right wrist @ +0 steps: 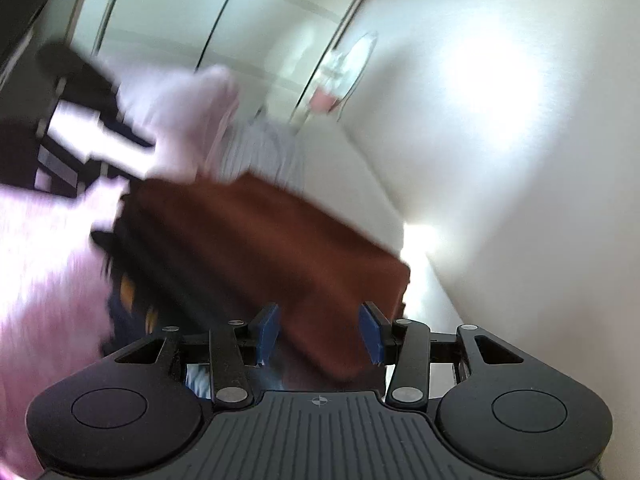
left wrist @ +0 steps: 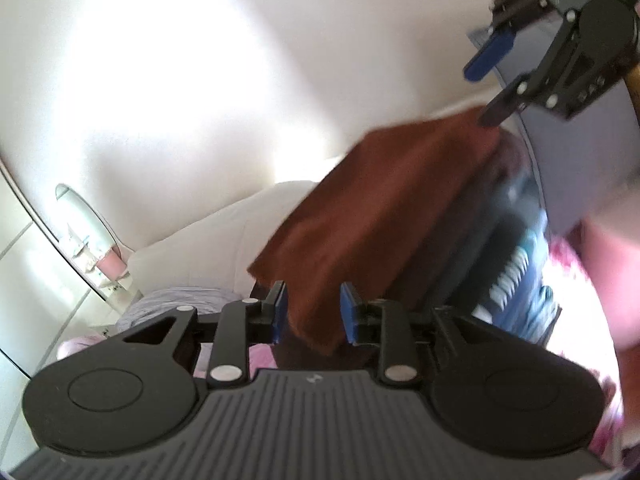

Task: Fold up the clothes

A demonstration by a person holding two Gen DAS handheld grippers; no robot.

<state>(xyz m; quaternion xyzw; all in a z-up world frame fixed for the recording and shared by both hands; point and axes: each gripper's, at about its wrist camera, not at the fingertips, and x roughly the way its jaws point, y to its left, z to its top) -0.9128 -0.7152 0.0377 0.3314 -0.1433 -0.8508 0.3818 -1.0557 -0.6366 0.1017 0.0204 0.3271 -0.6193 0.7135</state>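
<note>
We see the brown cloth (left wrist: 384, 216) lying folded atop a stack, between both grippers. Left gripper (left wrist: 312, 312) and right gripper (right wrist: 320, 334) are parted, gripping nothing. Careless motion could topple the stack.

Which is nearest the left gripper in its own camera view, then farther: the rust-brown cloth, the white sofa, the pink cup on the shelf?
From the left gripper:
1. Rust-brown cloth, between its open fingers.
2. White sofa, behind, left.
3. Pink cup, far left on the shelf.
</note>
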